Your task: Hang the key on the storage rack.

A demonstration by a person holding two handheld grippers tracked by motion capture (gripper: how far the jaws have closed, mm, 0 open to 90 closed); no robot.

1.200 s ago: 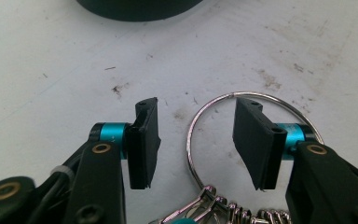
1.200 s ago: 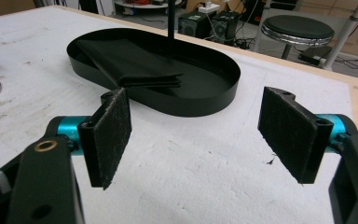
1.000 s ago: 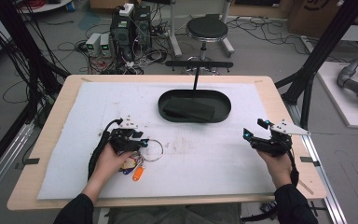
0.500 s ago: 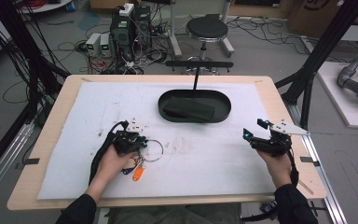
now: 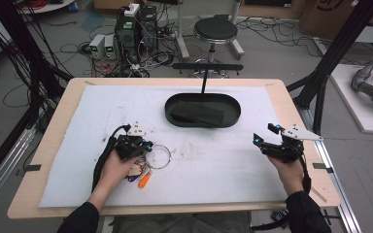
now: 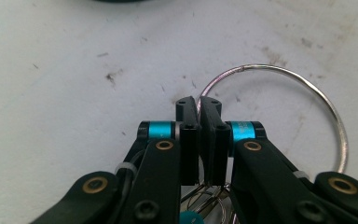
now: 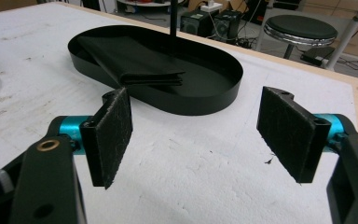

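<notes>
Your left gripper point(image 6: 199, 105) sits on the left-centre of the bench point(image 5: 291, 104), jaws just been closing & now pinched together on the key ring point(image 6: 307, 93), w/ the wire caught between the pads. Ring = thin bright steel wire, big round loop, lying flat on the mat point(image 5: 213, 165); most of the loop sticks out to the right of the jaws in the left gripper view. High view: ring point(image 5: 162, 156) lies just right of your left gripper point(image 5: 143, 145), w/ an orange tag point(image 5: 144, 180) & small keys point(image 5: 135, 171) bunched under your left hand point(image 5: 119, 167).

Mat is white, foamy, rough, scuffed w/ dark specks near the ring. Mid-bench, far side: black oval tray point(image 5: 233, 119), smooth low wall, w/ a folded black cloth point(image 5: 196, 114) inside; well apart from the ring.

Right side: your right gripper point(image 5: 264, 141) has jaws wide apart, nothing between; pads point(image 7: 114, 135) black, felt-like. It's near the right bench edge, bare mat between it & the ring, tray point(image 7: 205, 100) ahead of it.
</notes>
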